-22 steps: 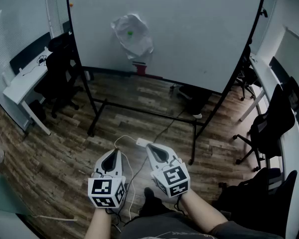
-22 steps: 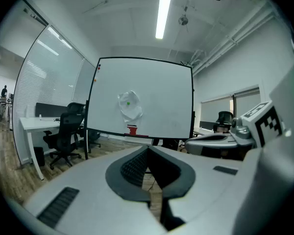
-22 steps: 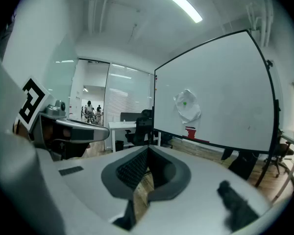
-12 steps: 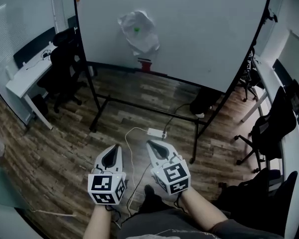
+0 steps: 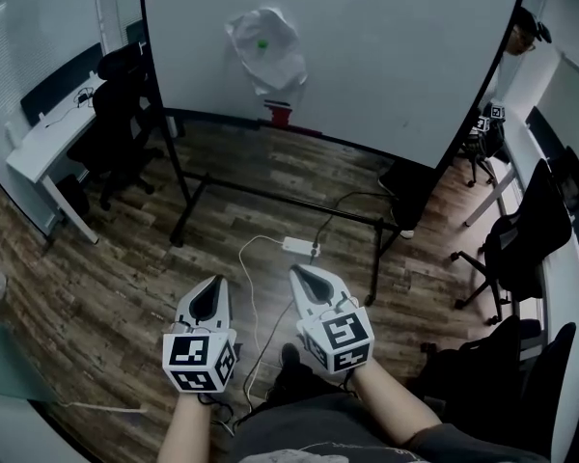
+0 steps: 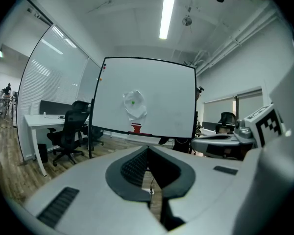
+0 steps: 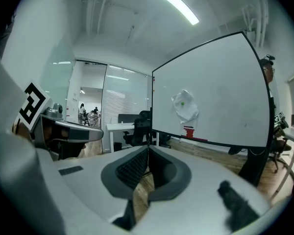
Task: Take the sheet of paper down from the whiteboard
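Both left hand-held gripper (image 5: 215, 284) and right hand-held gripper (image 5: 297, 272) are pressed together, paper (image 5: 265, 51) hanging on whiteboard (image 5: 396, 56)

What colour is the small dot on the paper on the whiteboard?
Green. The dot on the paper shows clearest in the head view.

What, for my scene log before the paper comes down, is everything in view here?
whiteboard: one, white with a black frame, straight ahead on a stand
sheet of paper: one, white, crumpled, on the whiteboard's upper left
magnet: one, green, on the paper
red item: one, red, on the board's lower edge under the paper
power strip: one, white, on the wood floor
desk: one, white, far left
office chairs: at least three, black, one by the desk, the rest at the right
left gripper: one, pale grey, shut, empty
right gripper: one, pale grey, shut, empty
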